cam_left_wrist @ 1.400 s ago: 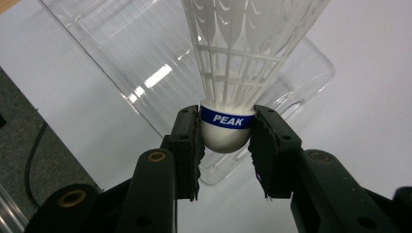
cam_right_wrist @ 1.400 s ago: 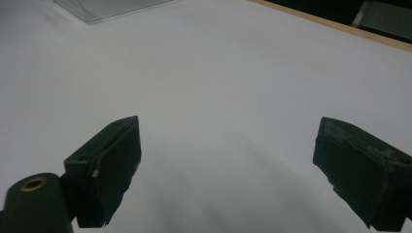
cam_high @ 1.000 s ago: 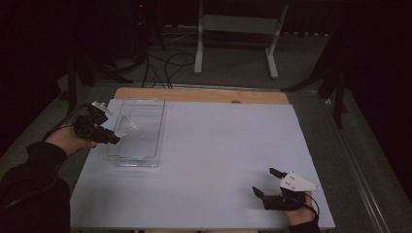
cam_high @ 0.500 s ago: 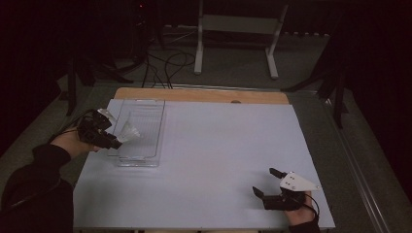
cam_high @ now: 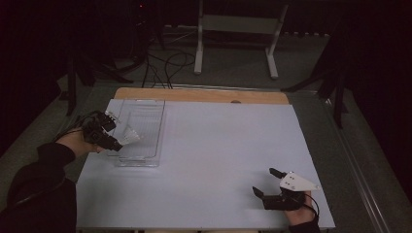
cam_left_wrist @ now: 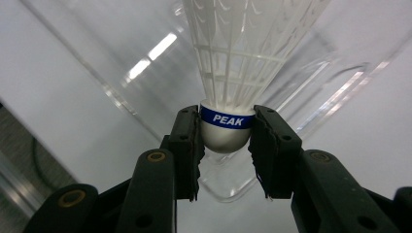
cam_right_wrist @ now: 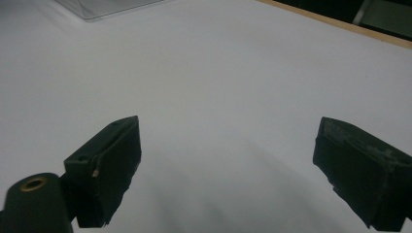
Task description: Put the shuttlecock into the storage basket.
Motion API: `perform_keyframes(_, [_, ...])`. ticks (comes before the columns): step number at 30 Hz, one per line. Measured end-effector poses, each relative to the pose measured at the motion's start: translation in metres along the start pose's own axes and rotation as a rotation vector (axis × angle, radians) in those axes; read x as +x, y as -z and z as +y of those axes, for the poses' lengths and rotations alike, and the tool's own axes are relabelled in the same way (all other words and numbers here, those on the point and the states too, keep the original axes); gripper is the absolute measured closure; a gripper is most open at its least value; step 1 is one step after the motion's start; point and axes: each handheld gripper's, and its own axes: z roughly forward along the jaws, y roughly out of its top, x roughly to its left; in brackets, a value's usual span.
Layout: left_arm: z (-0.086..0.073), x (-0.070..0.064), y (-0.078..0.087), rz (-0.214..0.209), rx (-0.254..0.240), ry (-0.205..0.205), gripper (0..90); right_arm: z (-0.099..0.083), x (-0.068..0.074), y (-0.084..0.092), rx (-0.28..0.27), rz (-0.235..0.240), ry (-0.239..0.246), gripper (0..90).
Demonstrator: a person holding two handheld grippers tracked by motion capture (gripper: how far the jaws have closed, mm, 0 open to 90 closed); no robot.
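Observation:
A white shuttlecock with a blue band marked PEAK is clamped by its rounded cork between the jaws of my left gripper, feathers pointing away. In the high view my left gripper hangs at the left rim of a clear plastic box, and the shuttlecock sticks out over the box's inside. My right gripper rests low on the white table sheet near the front right corner. Its jaws stand wide apart, with nothing between them, in the right gripper view.
The white sheet covers the table, with a wooden strip along the far edge. Beyond it are a metal stand and cables on a dark floor. A corner of the clear box shows far off in the right gripper view.
My left gripper with the shuttlecock has shifted a little toward the near end of the box. The right gripper has stayed where it was.

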Motion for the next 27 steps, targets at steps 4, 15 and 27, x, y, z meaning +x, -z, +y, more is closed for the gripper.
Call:
perform_keyframes(4, [0.002,-0.001,0.000,0.009,0.023,-0.021,65.1,0.000,-0.001,0.000,0.000,-0.003,-0.001,10.2])
perform_keyframes(15, [0.007,-0.003,0.000,0.029,0.050,0.013,62.0,0.000,0.000,0.001,0.001,-0.002,0.001,10.2])
perform_keyframes(27, [0.010,-0.011,0.007,0.015,0.050,0.008,30.3,0.000,0.000,0.001,-0.004,-0.001,0.002,10.2])
